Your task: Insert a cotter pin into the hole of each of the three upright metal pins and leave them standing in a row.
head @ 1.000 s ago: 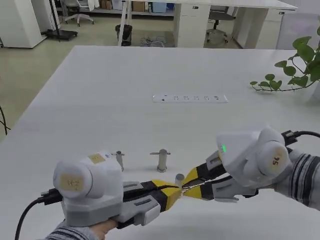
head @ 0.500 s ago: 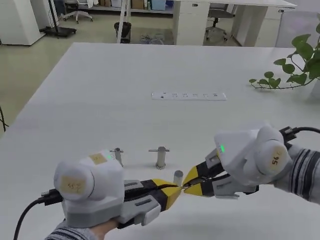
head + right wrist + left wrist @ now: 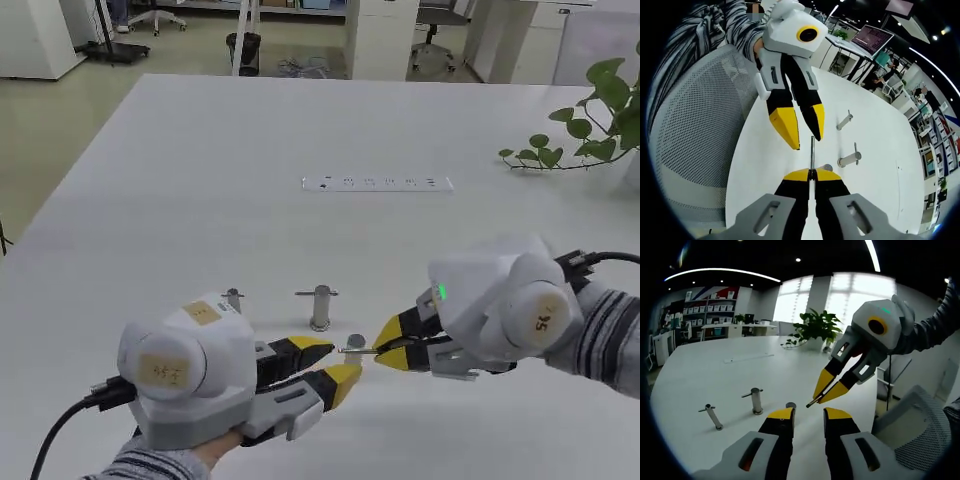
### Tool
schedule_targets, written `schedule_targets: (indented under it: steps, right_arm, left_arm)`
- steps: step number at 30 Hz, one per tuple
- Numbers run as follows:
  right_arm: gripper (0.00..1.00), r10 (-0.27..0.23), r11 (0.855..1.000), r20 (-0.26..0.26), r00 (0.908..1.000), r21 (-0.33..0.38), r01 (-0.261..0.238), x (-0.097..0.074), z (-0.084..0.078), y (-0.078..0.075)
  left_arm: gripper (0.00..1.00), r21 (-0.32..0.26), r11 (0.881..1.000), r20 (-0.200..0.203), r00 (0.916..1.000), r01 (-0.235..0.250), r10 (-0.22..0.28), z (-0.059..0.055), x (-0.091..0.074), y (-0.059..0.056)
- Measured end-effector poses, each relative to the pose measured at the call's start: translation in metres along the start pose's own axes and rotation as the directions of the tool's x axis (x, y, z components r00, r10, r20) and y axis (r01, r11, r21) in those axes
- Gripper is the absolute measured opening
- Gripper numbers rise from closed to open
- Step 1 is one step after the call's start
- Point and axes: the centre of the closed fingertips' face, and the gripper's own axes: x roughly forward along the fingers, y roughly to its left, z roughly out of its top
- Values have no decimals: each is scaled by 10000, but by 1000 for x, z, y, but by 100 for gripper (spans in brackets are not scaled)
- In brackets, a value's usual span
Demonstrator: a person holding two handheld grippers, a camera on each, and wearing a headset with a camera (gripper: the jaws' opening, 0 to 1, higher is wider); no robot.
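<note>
Three upright metal pins stand in a row on the white table: the left pin (image 3: 233, 298) and the middle pin (image 3: 319, 306) each carry a cotter pin through the top, and the third pin (image 3: 355, 342) has a bare top. My right gripper (image 3: 382, 349) is shut on a thin cotter pin (image 3: 359, 350), which points at the third pin's top. My left gripper (image 3: 332, 358) stands open just left of it, holding nothing. In the right gripper view the cotter pin (image 3: 812, 149) juts straight out of my gripper (image 3: 811, 174), close to the third pin (image 3: 826, 167).
A white power strip (image 3: 377, 183) lies flat further back on the table. A leafy plant (image 3: 590, 130) hangs over the far right edge. Office chairs and cabinets stand beyond the table.
My left gripper has opened and drawn back from the cotter pin, which stays in the right gripper. The right gripper has shifted slightly toward the third pin.
</note>
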Motion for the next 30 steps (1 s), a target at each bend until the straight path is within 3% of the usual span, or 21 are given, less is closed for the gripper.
schedule_targets:
  steps: [6, 11, 16, 30]
  right_arm:
    - [0, -126, 9999, -229, 9997, 85, 128, 4, -10, -4]
    - [0, -201, 9995, -476, 9987, 244, 213, 7, -21, -9]
    - [0, -237, 9990, -685, 9974, 374, 263, 10, -32, -13]
    - [0, -128, 9992, -1112, 9937, 361, 169, 18, -56, -16]
  left_arm:
    - [26, 221, 9975, -65, 9977, -667, 669, -5, 7, 13]
    - [27, 185, 9946, -67, 9948, -1017, 1019, -6, 13, 21]
    - [27, 205, 9915, -313, 9911, -1286, 1292, -15, 19, 30]
    - [25, 193, 9883, -793, 9851, -1514, 1524, -32, 40, 36]
